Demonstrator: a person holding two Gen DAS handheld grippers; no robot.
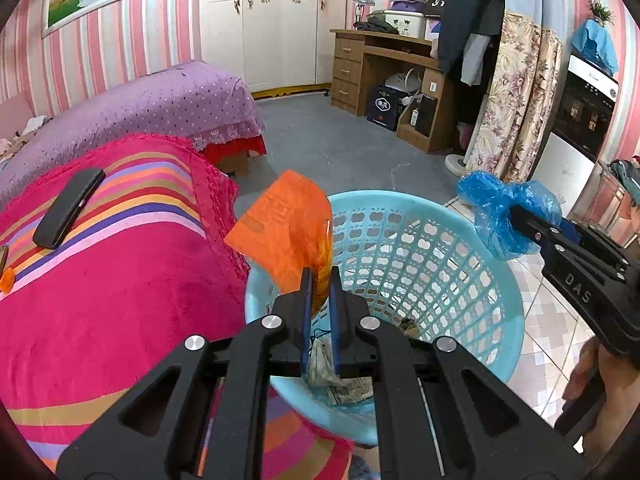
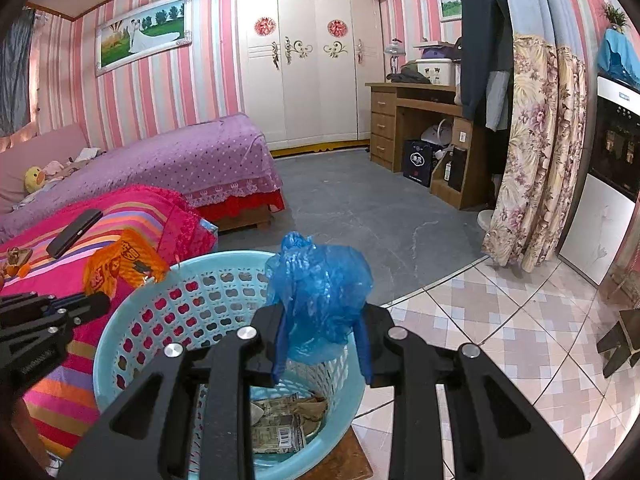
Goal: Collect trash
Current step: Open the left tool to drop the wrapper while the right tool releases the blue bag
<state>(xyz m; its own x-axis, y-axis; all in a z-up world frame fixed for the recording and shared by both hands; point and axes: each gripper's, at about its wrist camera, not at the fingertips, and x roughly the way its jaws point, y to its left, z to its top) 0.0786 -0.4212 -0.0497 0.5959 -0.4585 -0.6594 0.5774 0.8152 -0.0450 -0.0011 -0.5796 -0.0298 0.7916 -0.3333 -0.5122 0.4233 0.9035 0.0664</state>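
My left gripper (image 1: 319,280) is shut on an orange plastic wrapper (image 1: 286,226) and holds it over the near rim of a light blue lattice basket (image 1: 440,240). My right gripper (image 2: 322,320) is shut on a crumpled blue plastic bag (image 2: 320,280) and holds it above the same basket (image 2: 132,308). The right gripper with its blue bag (image 1: 504,212) shows at the right of the left wrist view. The left gripper with its orange wrapper (image 2: 124,264) shows at the left of the right wrist view. Paper wrappers (image 2: 280,424) lie in the basket's bottom.
A bed with a pink striped blanket (image 1: 120,280) lies left of the basket, with a black case (image 1: 68,208) and a small orange scrap (image 1: 6,280) on it. A wooden desk (image 1: 384,76), floral curtain (image 1: 516,92) and tiled floor (image 2: 500,340) lie beyond.
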